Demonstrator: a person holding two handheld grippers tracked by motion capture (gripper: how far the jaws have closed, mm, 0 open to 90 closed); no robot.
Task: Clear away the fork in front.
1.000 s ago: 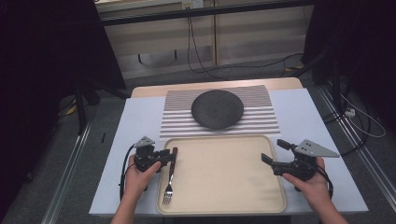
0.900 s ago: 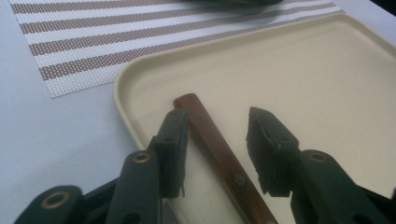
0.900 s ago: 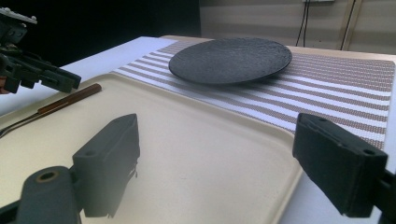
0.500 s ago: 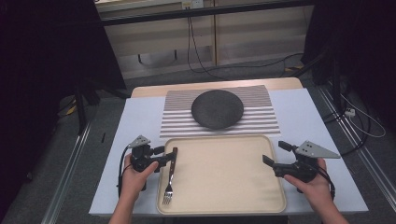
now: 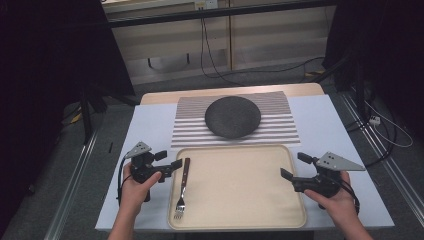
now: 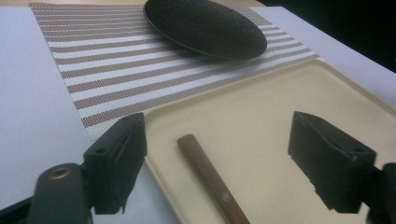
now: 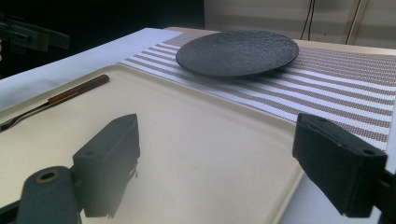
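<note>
A wooden-handled fork [image 5: 182,187] lies flat along the left edge of a beige tray [image 5: 240,220]. The left gripper [image 5: 169,166] has just been opening, its jaws apart over the handle (touching nothing). Light, stiff and slim, the fork is probably best pinched mid-handle. The right gripper [image 5: 291,166] waits open.

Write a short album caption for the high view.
Fork lying on a beige tray, dark plate beyond.
</note>
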